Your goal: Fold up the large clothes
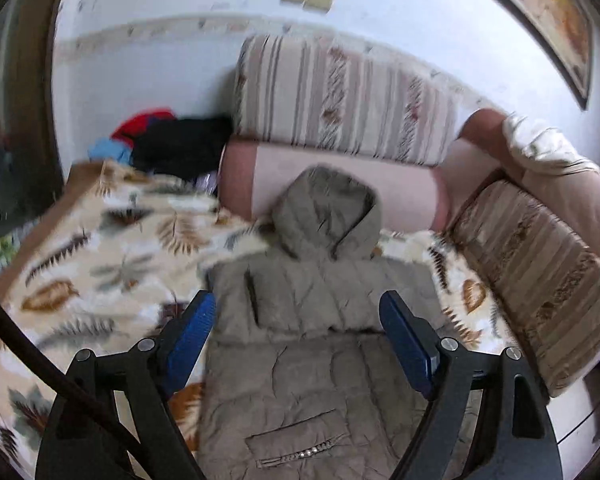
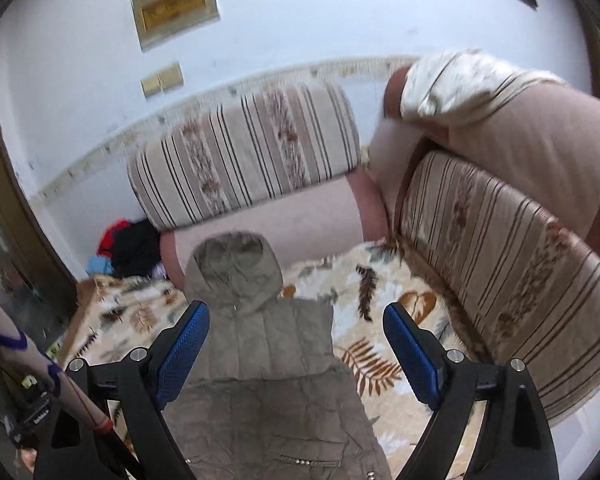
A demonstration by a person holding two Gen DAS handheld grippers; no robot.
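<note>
Left wrist view: the left gripper (image 1: pixel 296 320) fills the bottom of the frame, black arms with blue ribbed pads, jaws wide and nothing between them but air. Below it, frame centre to bottom, lies the coat (image 1: pixel 300 332): olive-grey, quilted, puffy, with its sides folded in to a narrow strip. The hood (image 1: pixel 328 210) points to the upper centre and rests against a smooth pink bolster (image 1: pixel 404 188). A slanted pocket with a row of small studs (image 1: pixel 304 454) sits at the bottom centre. The coat lies on a fuzzy cream blanket (image 1: pixel 100 256) with a brown and grey leaf print. A striped woven cushion (image 1: pixel 340 96) stands above the bolster against the pale wall, and another cushion (image 1: pixel 536 280) is at the right. A heap of clothes (image 1: pixel 168 144), red, black and blue, is at the upper left. There is motion blur, mostly at the left.

Right wrist view: the right gripper (image 2: pixel 296 340) is at the bottom with the same blue textured pads, jaws wide apart and holding nothing. The coat (image 2: pixel 268 368) runs from the centre to the bottom, hood (image 2: pixel 232 268) uppermost and touching the bolster (image 2: pixel 284 224). The leaf blanket (image 2: pixel 380 320) shows at its right. A striped cushion (image 2: pixel 244 148) is at the upper centre and a long one (image 2: pixel 512 280) at the right. The clothes heap (image 2: pixel 128 244) is at the left. A pale stick (image 2: pixel 40 364) with blue marks crosses the lower left. Gold plaques (image 2: pixel 172 8) hang on the wall at the upper left.
</note>
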